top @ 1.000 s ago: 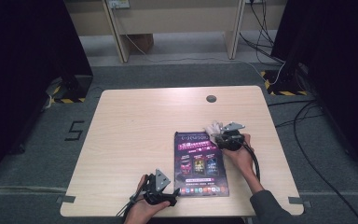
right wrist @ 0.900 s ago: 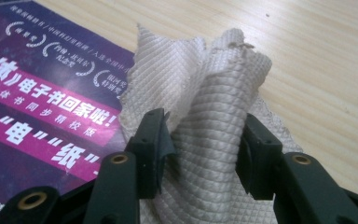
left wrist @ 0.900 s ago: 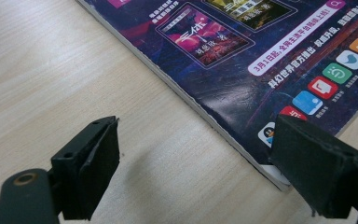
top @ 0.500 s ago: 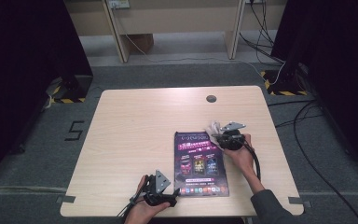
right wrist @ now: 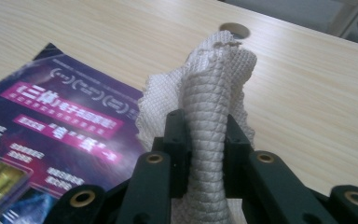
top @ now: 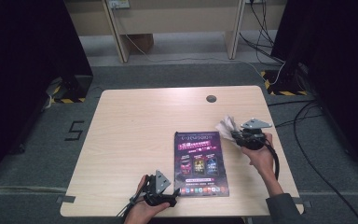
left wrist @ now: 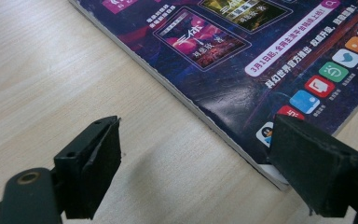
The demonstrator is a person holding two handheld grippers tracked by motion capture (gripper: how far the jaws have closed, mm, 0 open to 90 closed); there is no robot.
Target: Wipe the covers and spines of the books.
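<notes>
— Cloth [top: 225, 126] first: from the high view, we are holding it in the right gripper [top: 237, 136] just beside the magazine [top: 199, 162], above the table [top: 135, 130].

— Left gripper [left wrist: 196, 172] view: we are keeping its jaws wide, straddling the magazine's corner.

— Right gripper view: jaws are pinching the cloth [right wrist: 208, 116]; we are wiping best with gentle, flat strokes.

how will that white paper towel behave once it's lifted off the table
Probably floppy: the paper towel bunches and folds where the right claw pinches it. Likely very light, being thin quilted paper. It may tear if tugged, as its top edge looks ragged.
</notes>
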